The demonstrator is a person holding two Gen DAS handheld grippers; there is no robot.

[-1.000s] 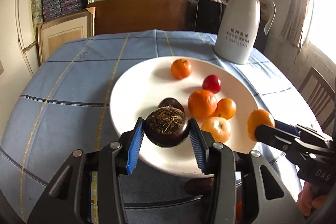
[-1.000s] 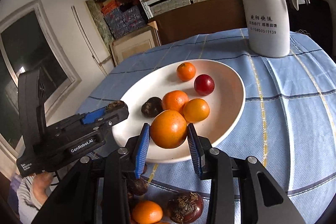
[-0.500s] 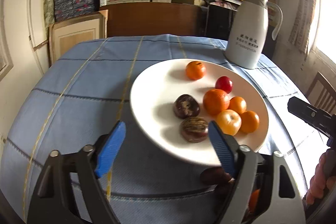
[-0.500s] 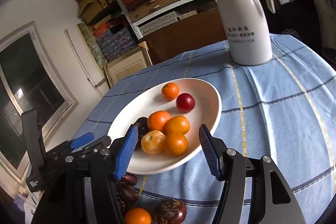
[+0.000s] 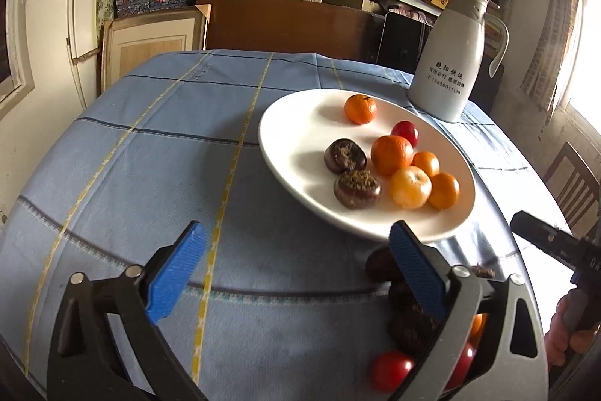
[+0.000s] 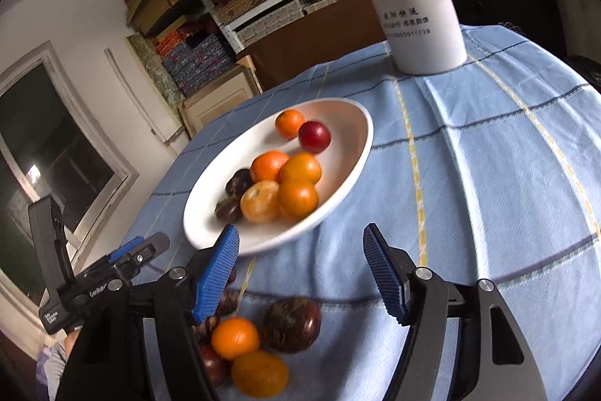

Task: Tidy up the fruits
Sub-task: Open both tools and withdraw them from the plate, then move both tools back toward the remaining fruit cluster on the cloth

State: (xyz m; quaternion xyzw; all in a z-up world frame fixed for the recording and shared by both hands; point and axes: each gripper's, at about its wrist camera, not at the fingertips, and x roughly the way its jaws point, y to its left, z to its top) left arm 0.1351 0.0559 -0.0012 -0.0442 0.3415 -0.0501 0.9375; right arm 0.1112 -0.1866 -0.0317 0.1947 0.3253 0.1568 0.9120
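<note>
Left claw (image 5: 293, 273): jaws spread wide, nothing between the blue pads; it hangs low over the near side of the worktop, left of the loose pile, likely lined up for another pick.

Worktop (image 5: 150, 153): round, under a blue checked cloth; the left half carries nothing but the cloth.

Plate (image 5: 300, 123): white, shallow, sitting right of centre toward the far edge; serves as the collecting spot for the fruits.

Fruit on plate: two dark purple-brown fruits (image 5: 357, 188) on the left side, touching or nearly so; a tight cluster of four oranges (image 5: 391, 155) to their right; one small orange alone at the far rim; a red fruit (image 5: 405, 133) just behind the cluster. The rounded fruit gather toward the plate's right side, perhaps because the dish slopes inward.

Loose pile (image 6: 263, 337): at the near edge of the worktop, just in front of the plate: dark fruits, two oranges, at least one red one, partly hidden behind the claw frames. Still to be moved, so the task looks roughly half done.

Right claw (image 6: 300, 273): also wide apart and empty, hovering right above the pile's big dark fruit (image 6: 292, 324), a likely next pick.

Jug (image 6: 417, 2): white, handled, upright at the far right edge, clear of the plate.
</note>
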